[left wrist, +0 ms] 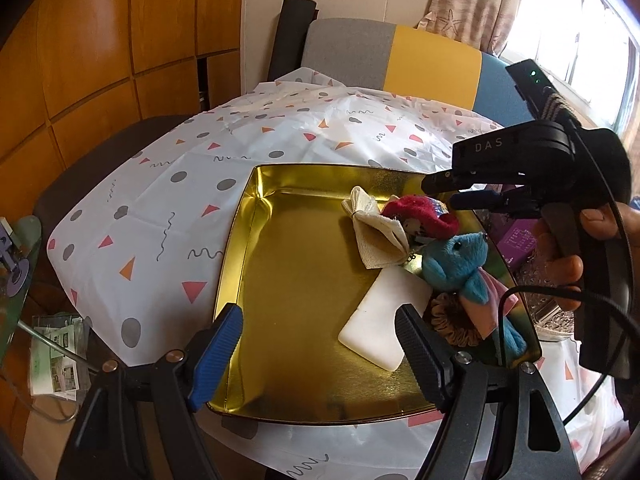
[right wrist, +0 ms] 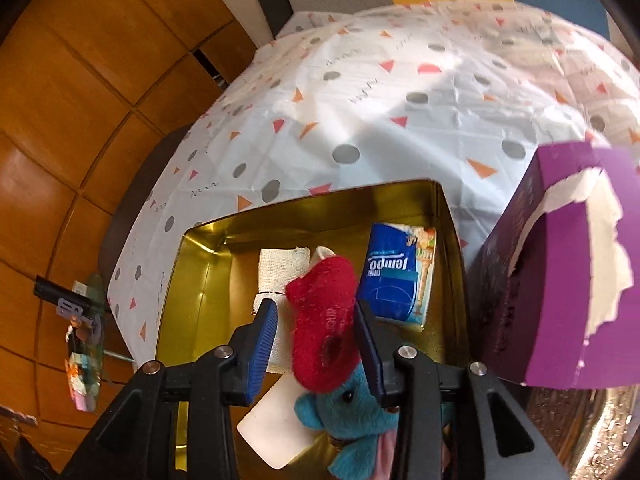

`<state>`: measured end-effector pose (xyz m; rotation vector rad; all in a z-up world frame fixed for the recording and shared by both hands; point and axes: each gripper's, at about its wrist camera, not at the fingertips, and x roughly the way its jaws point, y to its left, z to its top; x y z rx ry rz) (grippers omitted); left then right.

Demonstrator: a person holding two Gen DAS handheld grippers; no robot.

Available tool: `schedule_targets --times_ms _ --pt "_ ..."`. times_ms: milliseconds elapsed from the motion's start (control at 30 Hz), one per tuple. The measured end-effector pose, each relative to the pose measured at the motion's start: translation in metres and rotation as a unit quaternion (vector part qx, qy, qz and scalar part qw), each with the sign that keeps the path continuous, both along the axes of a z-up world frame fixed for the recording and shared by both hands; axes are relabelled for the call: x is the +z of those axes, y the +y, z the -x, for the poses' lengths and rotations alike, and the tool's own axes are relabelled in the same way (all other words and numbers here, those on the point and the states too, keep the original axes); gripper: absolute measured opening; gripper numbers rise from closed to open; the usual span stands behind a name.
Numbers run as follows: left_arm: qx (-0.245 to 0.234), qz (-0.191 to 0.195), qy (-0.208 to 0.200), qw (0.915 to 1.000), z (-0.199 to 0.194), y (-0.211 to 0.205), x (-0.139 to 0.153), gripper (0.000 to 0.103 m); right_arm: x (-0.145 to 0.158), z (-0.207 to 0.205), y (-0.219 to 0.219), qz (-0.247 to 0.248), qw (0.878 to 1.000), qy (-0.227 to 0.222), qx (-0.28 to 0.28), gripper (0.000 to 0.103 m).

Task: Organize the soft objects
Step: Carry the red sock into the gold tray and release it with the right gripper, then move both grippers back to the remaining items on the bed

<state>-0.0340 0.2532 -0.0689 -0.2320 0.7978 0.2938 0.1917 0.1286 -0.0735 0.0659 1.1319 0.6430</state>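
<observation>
Right wrist view shows the right gripper (right wrist: 316,328) low over the gold tin (right wrist: 450,216), its two pads standing a little apart on either side of a red plush toy (right wrist: 322,324). There is a sliver of gap at the blue pad and the other pad sits right at the toy's edge, so I read the jaws as parted and the toy as let go, lying on its own among the rest. It rests against a blue plush animal (right wrist: 348,408), beside a folded white cloth (right wrist: 280,276) and a blue tissue pack (right wrist: 394,276), with a white flat pad (right wrist: 272,428) nearer the camera. A purple tissue box (right wrist: 568,264) stands outside the tin, just beside its wall. From the left wrist view the left gripper (left wrist: 320,352) hovers wide open and empty over the near side of the tin, and a brown scrunchie (left wrist: 454,320) shows tucked under the blue animal. To my eye the step in hand is dropping the red toy into the tin. The next move, I would judge, calls for lifting the right gripper straight up so the pads do not drag the toy out, then looking for any soft thing left outside.
</observation>
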Motion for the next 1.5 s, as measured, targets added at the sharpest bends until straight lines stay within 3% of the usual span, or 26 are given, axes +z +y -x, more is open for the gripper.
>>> schedule_targets --times_ms 567,733,900,1067,1267,1500 --pt "-0.017 -0.01 -0.008 0.9998 0.002 -0.012 0.007 0.079 0.041 0.047 -0.026 0.023 0.992 -0.121 0.022 0.039" --pt "-0.028 -0.015 -0.009 0.9995 0.0 -0.02 0.011 0.079 0.06 0.067 -0.051 0.02 0.985 -0.171 0.024 0.039" --pt "-0.04 -0.021 -0.01 0.9989 -0.002 -0.029 0.013 0.079 0.071 0.075 -0.09 0.016 0.981 -0.193 0.006 0.039" --pt "-0.058 -0.026 -0.011 0.9979 -0.005 -0.041 0.016 0.079 0.07 0.078 -0.141 0.023 0.98 -0.193 -0.035 0.039" --pt "-0.096 -0.032 -0.021 0.9946 -0.008 -0.064 0.025 0.079 0.053 0.069 -0.228 0.04 0.979 -0.161 -0.117 0.039" --pt "-0.155 -0.038 -0.028 0.9868 -0.019 -0.103 0.035 0.079 0.028 0.057 -0.364 0.023 0.958 -0.095 -0.268 0.04"
